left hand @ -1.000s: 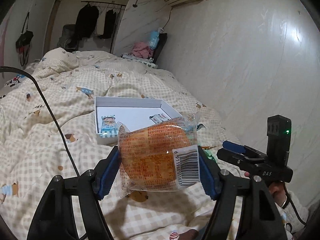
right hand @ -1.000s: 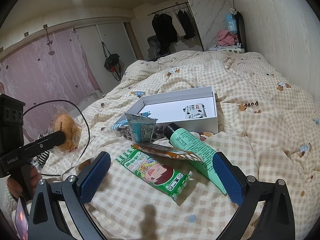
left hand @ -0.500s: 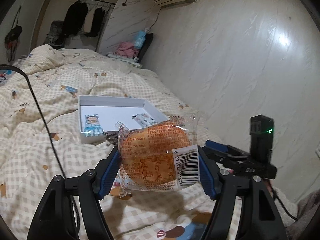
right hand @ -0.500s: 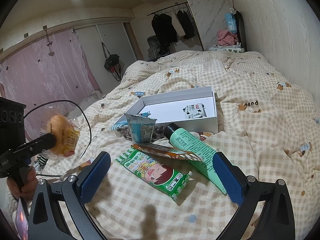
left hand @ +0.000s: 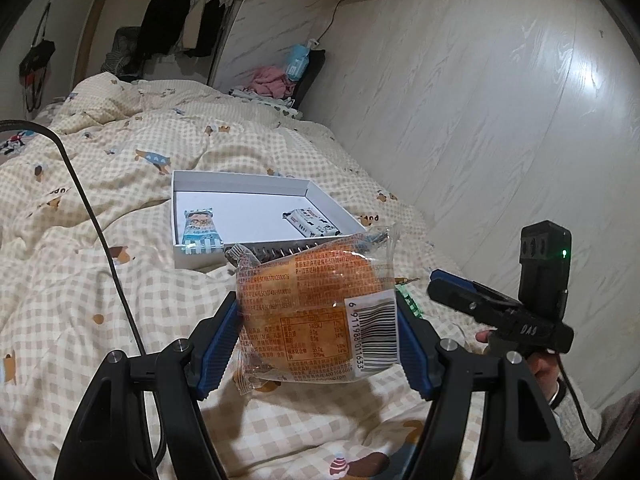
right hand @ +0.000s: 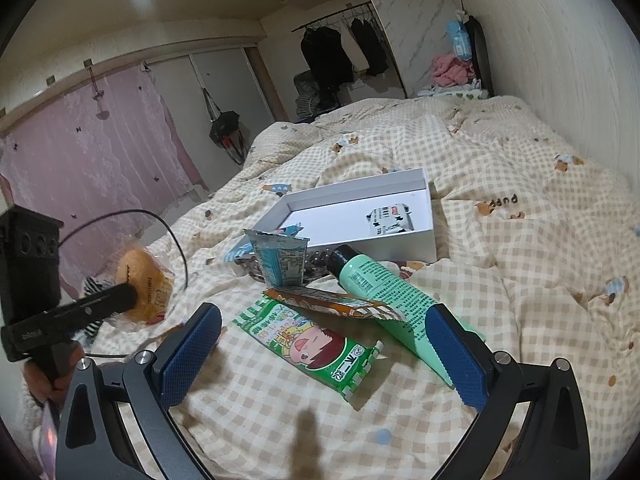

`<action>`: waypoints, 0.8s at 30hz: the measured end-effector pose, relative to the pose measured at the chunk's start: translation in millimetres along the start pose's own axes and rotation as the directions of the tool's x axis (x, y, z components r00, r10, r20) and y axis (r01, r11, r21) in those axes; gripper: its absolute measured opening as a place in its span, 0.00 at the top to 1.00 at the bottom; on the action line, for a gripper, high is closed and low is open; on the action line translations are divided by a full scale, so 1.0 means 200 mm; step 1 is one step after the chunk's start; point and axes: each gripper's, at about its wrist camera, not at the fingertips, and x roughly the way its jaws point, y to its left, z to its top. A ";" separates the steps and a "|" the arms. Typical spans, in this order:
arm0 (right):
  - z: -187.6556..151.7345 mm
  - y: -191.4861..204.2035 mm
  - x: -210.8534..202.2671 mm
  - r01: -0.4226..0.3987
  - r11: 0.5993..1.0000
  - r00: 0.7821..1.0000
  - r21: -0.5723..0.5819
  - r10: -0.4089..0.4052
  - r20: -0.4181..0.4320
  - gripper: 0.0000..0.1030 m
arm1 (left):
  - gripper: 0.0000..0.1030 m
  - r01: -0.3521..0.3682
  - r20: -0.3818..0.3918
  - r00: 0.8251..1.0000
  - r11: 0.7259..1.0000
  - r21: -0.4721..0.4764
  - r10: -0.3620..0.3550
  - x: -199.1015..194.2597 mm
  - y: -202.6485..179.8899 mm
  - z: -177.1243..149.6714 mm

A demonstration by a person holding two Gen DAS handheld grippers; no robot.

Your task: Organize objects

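Observation:
My left gripper (left hand: 318, 338) is shut on a clear-wrapped orange bread bun (left hand: 316, 312), held up above the checked quilt. From the right wrist view the same bun (right hand: 142, 280) shows at the far left in that gripper. A white shallow box (left hand: 240, 178) lies ahead with a blue snack packet (left hand: 200, 228) and a black-and-white packet (left hand: 312, 224) inside. My right gripper (right hand: 324, 356) stands open, nothing between its pads, over a green cartoon packet (right hand: 312, 344), a brown sachet (right hand: 332, 304), a green tube (right hand: 384, 292) and a blue sachet (right hand: 282, 256).
A metal grater (right hand: 316, 258) lies against the box's (right hand: 428, 216) near wall. A black cable (left hand: 100, 240) runs over the quilt at the left. The wall (left hand: 480, 120) borders the bed on the right. Clothes (right hand: 340, 52) hang at the far end.
The left gripper with the bun has swung slightly, first right then back left, so the box shifted in its view. The right gripper has stayed put.

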 end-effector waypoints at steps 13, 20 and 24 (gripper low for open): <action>0.19 -0.31 0.01 -0.163 0.980 0.978 0.116 0.177 -0.113 0.00 | 0.27 -0.063 -0.064 0.996 0.998 0.024 0.064 0.07 -0.01 -0.01; 0.12 -0.42 0.04 -0.157 0.984 0.973 0.085 0.169 -0.157 0.05 | 0.27 -0.088 -0.082 0.993 0.996 0.012 0.088 0.09 0.00 -0.02; 0.10 -0.45 0.11 -0.132 0.991 0.964 0.029 0.136 -0.230 0.28 | 0.27 -0.089 -0.084 0.992 0.996 0.013 0.090 0.09 0.01 -0.02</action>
